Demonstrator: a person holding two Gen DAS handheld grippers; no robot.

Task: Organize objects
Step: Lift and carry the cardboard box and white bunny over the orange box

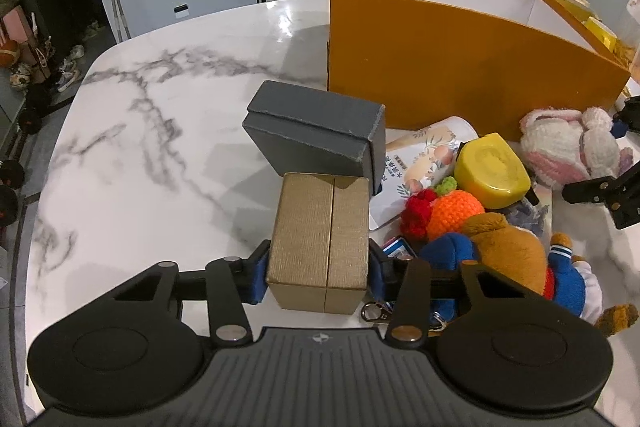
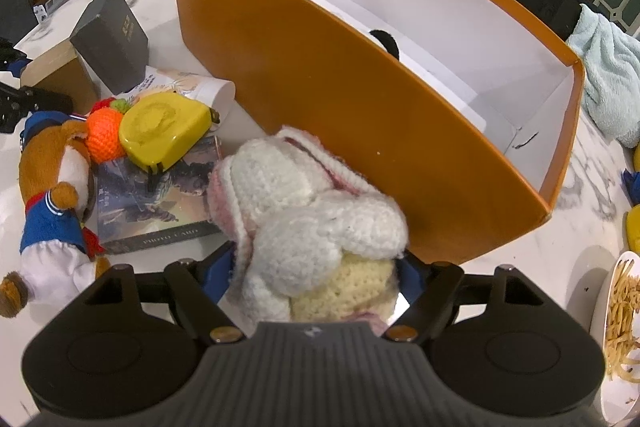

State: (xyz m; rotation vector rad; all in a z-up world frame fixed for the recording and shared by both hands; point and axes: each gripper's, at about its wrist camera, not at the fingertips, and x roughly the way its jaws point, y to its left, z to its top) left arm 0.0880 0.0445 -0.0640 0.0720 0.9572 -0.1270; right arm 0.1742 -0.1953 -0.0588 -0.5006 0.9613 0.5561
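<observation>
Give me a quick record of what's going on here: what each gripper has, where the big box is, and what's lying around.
left gripper: shut on gold box
right gripper: shut on crochet bunny
orange box: open, on marble table, something black inside
loose pile: grey box, yellow case, crochet fruit, bear plush, photo card box
far right: plate of fries

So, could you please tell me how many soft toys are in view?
3: a white crocheted bunny in the right gripper, a brown plush bear and a crocheted orange fruit in the table pile. Others may be hidden.
</observation>
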